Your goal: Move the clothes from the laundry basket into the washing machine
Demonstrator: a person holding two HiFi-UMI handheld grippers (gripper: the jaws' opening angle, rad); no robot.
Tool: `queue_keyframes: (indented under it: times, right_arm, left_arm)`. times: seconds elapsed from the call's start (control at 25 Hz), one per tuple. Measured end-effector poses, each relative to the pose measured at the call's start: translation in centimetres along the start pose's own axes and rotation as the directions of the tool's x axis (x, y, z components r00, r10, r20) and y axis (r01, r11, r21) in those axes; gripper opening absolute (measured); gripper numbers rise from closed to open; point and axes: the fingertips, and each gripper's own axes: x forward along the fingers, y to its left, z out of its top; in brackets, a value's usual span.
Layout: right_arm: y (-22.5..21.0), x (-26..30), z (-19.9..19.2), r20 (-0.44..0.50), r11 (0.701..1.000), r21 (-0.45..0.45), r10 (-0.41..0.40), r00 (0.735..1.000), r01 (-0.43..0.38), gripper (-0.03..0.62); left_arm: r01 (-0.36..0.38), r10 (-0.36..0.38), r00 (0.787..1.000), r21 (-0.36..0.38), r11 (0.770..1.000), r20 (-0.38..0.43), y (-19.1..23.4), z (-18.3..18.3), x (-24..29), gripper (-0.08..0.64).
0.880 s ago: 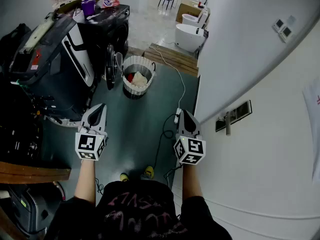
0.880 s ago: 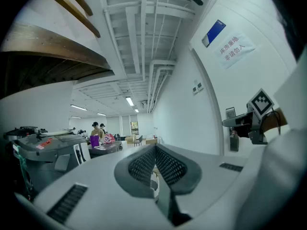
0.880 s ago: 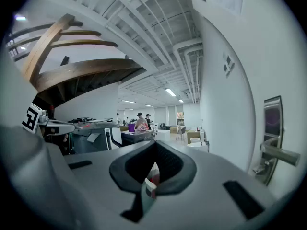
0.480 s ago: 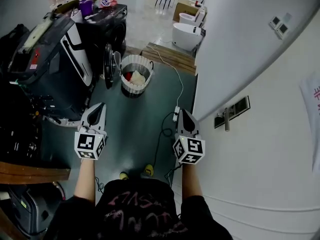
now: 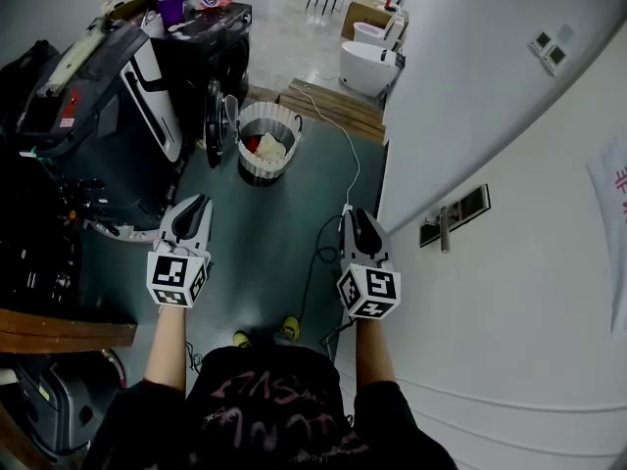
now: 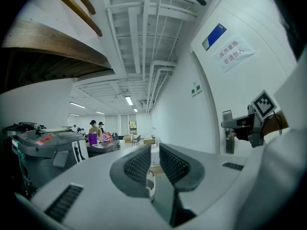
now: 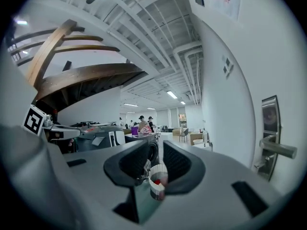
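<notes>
The white laundry basket [image 5: 269,152] stands on the grey-green floor well ahead of me, with red and cream clothes in it. To its left is the dark washing machine [image 5: 223,62] with its round door [image 5: 214,125] swung open. My left gripper [image 5: 195,207] and right gripper [image 5: 357,215] are held level side by side, far short of the basket. Both have their jaws almost together with nothing between them. In the right gripper view the basket [image 7: 157,183] shows through the slit between the jaws of the right gripper [image 7: 157,158]. The left gripper [image 6: 155,158] holds nothing.
A white cable [image 5: 348,160] runs along the floor from the basket toward my feet. A white wall with a door handle [image 5: 446,231] closes off the right side. Dark machines [image 5: 93,116] crowd the left. Wooden boards [image 5: 338,111] and a white tub [image 5: 370,67] lie beyond the basket.
Both grippers have crept slightly forward toward the basket. Their jaws look the same.
</notes>
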Motion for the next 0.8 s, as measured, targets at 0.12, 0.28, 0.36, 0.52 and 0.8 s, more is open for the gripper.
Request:
queue_keyframes:
  times: [0.12,0.28,0.36,0.52,0.8]
  right_arm:
    - [0.3,0.0,0.1,0.011,1.000,0.009,0.021,1.000,-0.021,0.175]
    - [0.5,-0.2,0.3,0.028,1.000,0.026,0.015,0.999,-0.016,0.225]
    - [0.8,-0.3,0.3,0.026,1.000,0.028,0.011,1.000,-0.012,0.230]
    - [1.7,-0.4,0.1,0.017,0.999,0.031,0.022,1.000,-0.023,0.300]
    - [2.2,-0.7,0.2,0.022,0.999,0.036,0.022,1.000,-0.023,0.349]
  left_arm:
    - [0.012,-0.012,1.000,-0.010,1.000,-0.010,0.0,-0.2,0.1,0.186]
    - [0.014,-0.014,1.000,-0.014,1.000,-0.007,0.3,-0.2,-0.2,0.224]
    - [0.015,-0.015,1.000,-0.019,1.000,-0.001,0.5,-0.3,-0.5,0.225]
    - [0.015,-0.015,1.000,-0.026,1.000,0.003,1.0,-0.3,-0.9,0.257]
    - [0.008,-0.008,1.000,-0.038,0.999,0.000,1.6,-0.6,-1.7,0.310]
